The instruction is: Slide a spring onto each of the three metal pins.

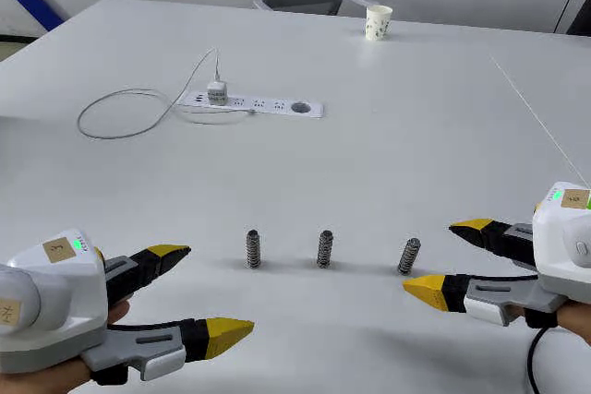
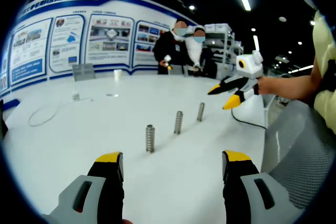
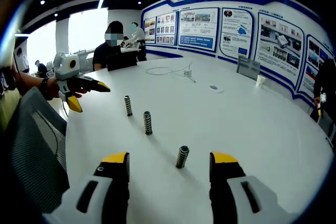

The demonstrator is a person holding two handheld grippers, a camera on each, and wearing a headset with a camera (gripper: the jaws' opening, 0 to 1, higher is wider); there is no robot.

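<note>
Standing near the front edge of the white table point(image 1: 388, 136), three dark coiled metal springs point(image 1: 324, 248) seem already on their pins, so the yellow-tipped left tool point(image 1: 217, 288) and right tool point(image 1: 429, 256), both apart and empty, probably need only straighten the leaning rightmost one.

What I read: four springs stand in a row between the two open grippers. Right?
Wrong count: the head view shows three springs: left spring, middle spring and right spring. They do stand in a row between the open left gripper and right gripper.
</note>
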